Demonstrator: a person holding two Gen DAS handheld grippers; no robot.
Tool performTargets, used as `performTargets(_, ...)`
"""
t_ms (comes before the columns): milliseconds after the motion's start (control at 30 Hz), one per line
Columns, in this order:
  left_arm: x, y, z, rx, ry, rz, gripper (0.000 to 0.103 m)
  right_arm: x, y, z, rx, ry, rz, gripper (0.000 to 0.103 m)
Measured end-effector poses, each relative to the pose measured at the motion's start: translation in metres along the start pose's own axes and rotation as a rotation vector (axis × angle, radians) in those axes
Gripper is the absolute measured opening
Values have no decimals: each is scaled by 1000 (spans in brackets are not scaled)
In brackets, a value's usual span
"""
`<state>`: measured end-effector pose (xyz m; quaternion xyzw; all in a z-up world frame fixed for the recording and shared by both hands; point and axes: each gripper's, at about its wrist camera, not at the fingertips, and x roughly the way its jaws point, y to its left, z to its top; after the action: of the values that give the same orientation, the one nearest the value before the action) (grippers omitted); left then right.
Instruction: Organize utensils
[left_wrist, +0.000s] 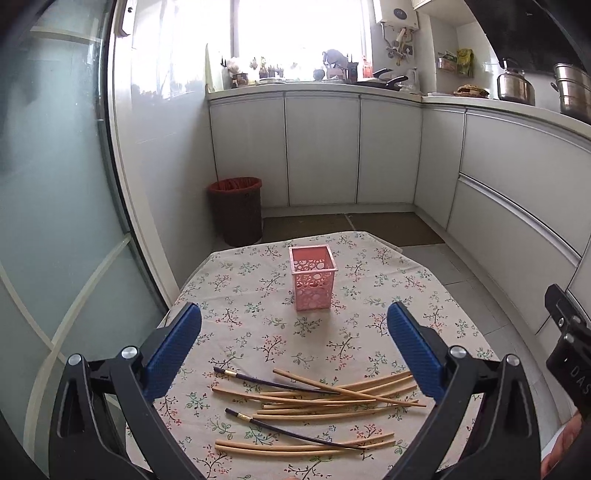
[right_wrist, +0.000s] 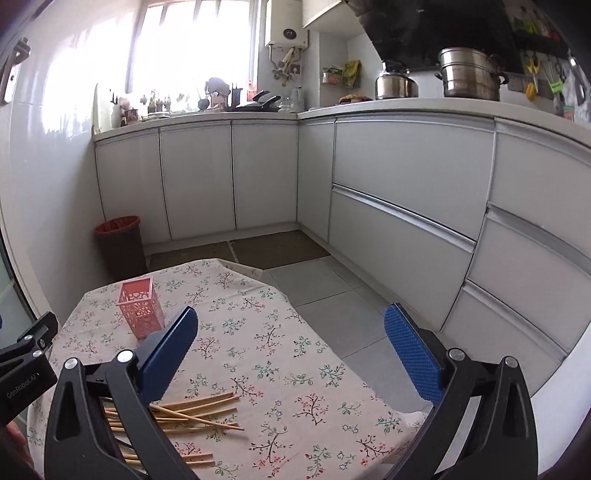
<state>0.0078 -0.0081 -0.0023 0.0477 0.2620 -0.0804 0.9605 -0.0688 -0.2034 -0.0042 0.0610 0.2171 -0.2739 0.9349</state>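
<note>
A pink perforated holder (left_wrist: 313, 277) stands upright and empty-looking on the floral tablecloth (left_wrist: 258, 332). Several bamboo chopsticks (left_wrist: 332, 402) and two dark chopsticks (left_wrist: 273, 384) lie scattered near the table's front edge. My left gripper (left_wrist: 293, 349) is open and empty, held above the chopsticks, short of the holder. My right gripper (right_wrist: 290, 350) is open and empty, over the table's right part; the holder (right_wrist: 141, 308) is to its left and the chopsticks (right_wrist: 192, 415) lie below its left finger, partly hidden.
A brown bin with a red liner (left_wrist: 236, 210) stands on the floor beyond the table. White cabinets (right_wrist: 406, 199) run along the back and right, with pots (right_wrist: 469, 74) on the counter. A glass door (left_wrist: 55, 184) is on the left.
</note>
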Motion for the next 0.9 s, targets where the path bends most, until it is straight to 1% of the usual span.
performTargets(67, -5, -1, 0, -17, -4, -1, 96, -3, 3, 1, -6, -20, -6, 98)
performTargets(167, -10, -2, -2, -30, -12, 20, 96, -2, 6, 3, -10, -7, 7, 98)
performTargets(367, -19, -5, -2, -50, -18, 13, 94, -6, 5, 5, -12, -25, 2, 98)
performTargets(533, -28, -3, 0, -65, -37, 2, 94, -4, 9, 3, -23, -8, 7, 98)
performTargets(900, -31, 5, 1, -85, -37, 3, 95, -4, 12, -2, -40, -6, 0, 98)
